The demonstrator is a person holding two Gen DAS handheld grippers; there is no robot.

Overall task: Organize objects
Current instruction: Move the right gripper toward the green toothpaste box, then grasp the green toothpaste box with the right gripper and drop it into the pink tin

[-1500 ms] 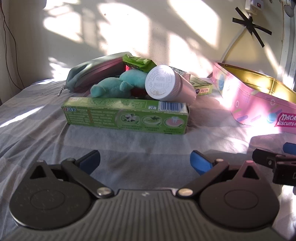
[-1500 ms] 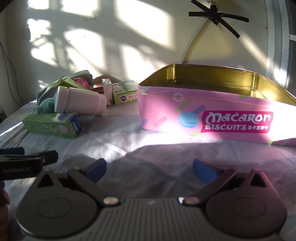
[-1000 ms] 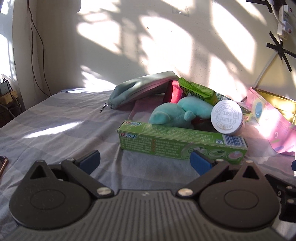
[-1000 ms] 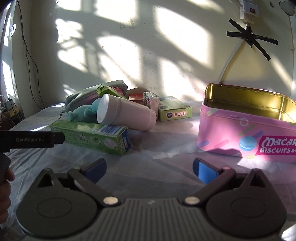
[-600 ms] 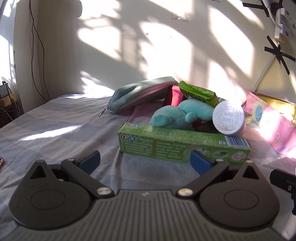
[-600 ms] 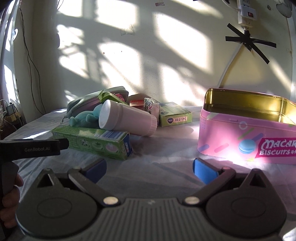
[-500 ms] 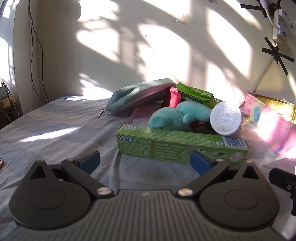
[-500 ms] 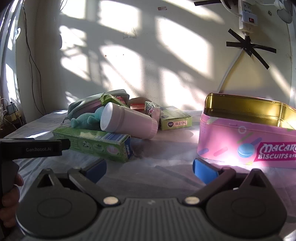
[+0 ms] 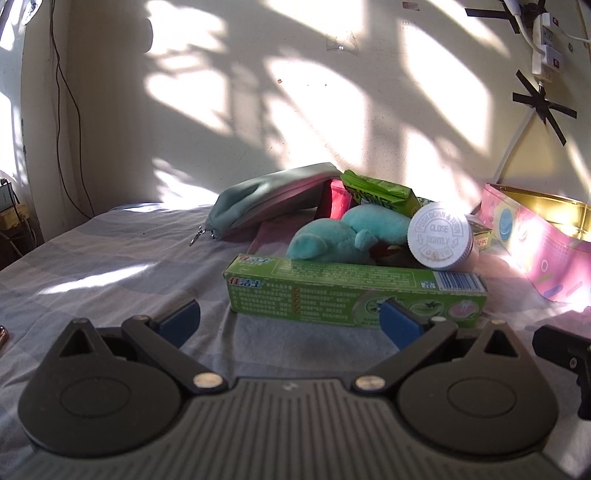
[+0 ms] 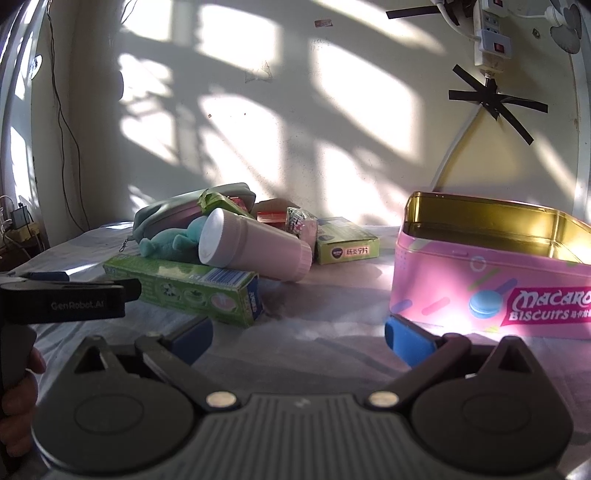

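Note:
A long green toothpaste box [image 9: 354,291] [image 10: 184,286] lies across the front of a pile on the grey bedsheet. Behind it rest a teal plush toy [image 9: 343,238] [image 10: 171,242], a white-capped pink bottle [image 9: 441,236] [image 10: 255,249] on its side, a grey-green zip pouch [image 9: 266,197] [image 10: 170,210], a green snack pack [image 9: 376,192] and a small yellow-green box [image 10: 347,245]. An open pink biscuit tin [image 10: 491,266] [image 9: 543,243] stands to the right. My left gripper [image 9: 291,319] is open just short of the toothpaste box. My right gripper [image 10: 299,336] is open, facing the gap between pile and tin.
A wall with taped cables and a power strip [image 10: 493,35] rises right behind the objects. Black cords [image 9: 70,110] hang at the far left. A person's hand [image 10: 18,391] holds the left gripper's handle. Bare sheet [image 9: 92,266] stretches to the left of the pile.
Both grippers have swung left from the tin toward the pile and lifted their view slightly. The toothpaste box now sits nearer the left gripper's right finger. Nothing was grasped.

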